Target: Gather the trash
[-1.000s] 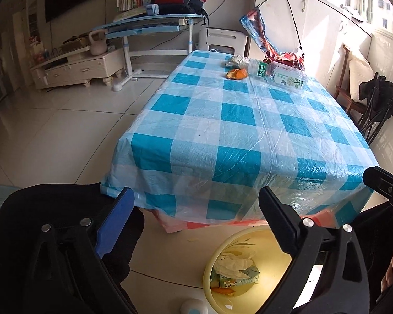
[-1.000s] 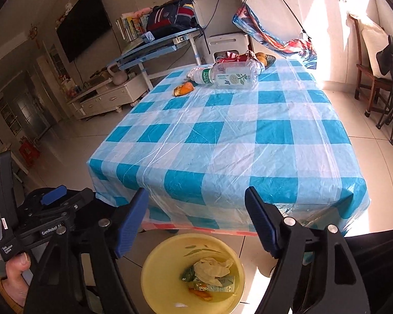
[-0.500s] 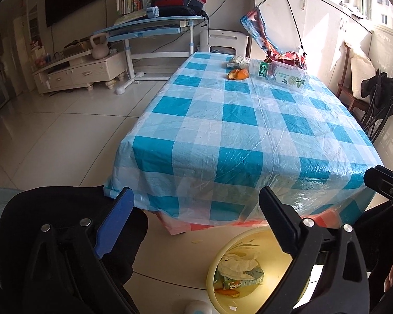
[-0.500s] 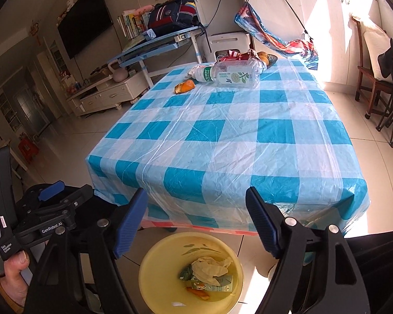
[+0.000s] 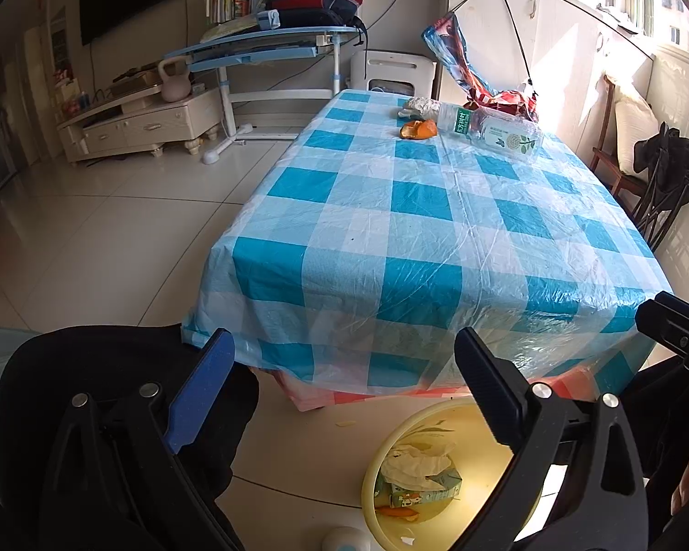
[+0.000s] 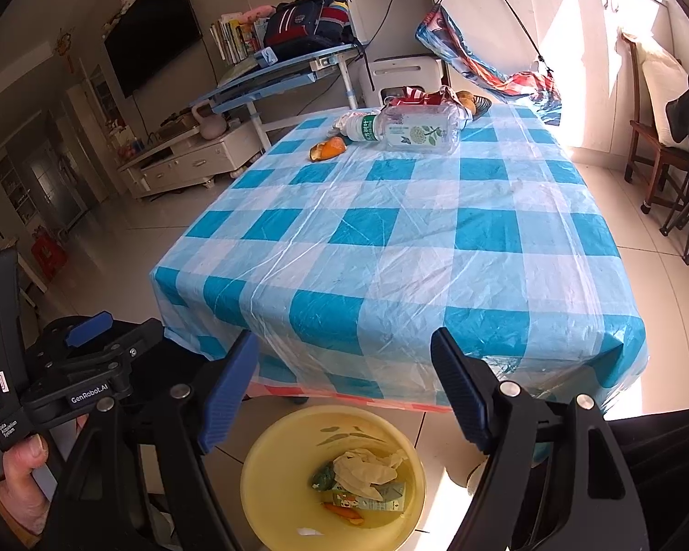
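Note:
A yellow trash bin [image 6: 271,450] stands on the floor at the near end of the table, with crumpled tissue [image 6: 365,466] and a small carton inside; it also shows in the left wrist view [image 5: 390,441]. On the far end of the checked tablecloth [image 6: 390,238] lie an orange peel [image 6: 328,148], an empty plastic bottle [image 6: 413,131] and a crumpled wrapper [image 5: 420,105]. My left gripper [image 5: 342,388] is open and empty above the floor beside the bin. My right gripper [image 6: 344,388] is open and empty above the bin.
A red bag [image 6: 418,97] and a fruit bowl [image 6: 475,103] sit behind the bottle. A wooden chair [image 6: 652,137] and a folded black chair [image 5: 666,183] stand right of the table. A blue desk [image 5: 262,46] and a TV cabinet [image 5: 147,124] stand at the far left.
Both grippers have drawn back slightly and risen; the table looks a little farther and the bin has shifted right in the left view. Both stay open and empty.

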Demonstrator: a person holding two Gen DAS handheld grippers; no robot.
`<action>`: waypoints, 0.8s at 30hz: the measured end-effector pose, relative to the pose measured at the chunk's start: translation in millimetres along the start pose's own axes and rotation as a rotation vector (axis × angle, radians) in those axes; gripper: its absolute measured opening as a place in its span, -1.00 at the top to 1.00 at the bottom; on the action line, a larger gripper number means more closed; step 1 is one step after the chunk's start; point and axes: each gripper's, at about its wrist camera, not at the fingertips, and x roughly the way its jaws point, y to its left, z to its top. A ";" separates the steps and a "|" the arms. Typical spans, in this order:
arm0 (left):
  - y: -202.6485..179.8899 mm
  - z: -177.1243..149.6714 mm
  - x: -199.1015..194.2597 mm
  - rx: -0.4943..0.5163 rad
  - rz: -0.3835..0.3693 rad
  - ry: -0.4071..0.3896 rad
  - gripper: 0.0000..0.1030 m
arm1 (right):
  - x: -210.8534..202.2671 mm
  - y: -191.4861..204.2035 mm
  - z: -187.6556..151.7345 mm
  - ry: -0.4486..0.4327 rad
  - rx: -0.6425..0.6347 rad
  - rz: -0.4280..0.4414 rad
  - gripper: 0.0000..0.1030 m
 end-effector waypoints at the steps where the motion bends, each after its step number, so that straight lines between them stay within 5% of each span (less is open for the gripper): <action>1: 0.1 0.0 -0.2 -0.001 0.000 0.000 -0.81 | 0.0 0.0 0.0 0.000 0.000 0.000 -0.45; 24: 0.9 0.0 1.1 0.000 0.000 0.002 -0.82 | -0.4 3.2 -0.7 0.001 -0.006 -0.002 -0.46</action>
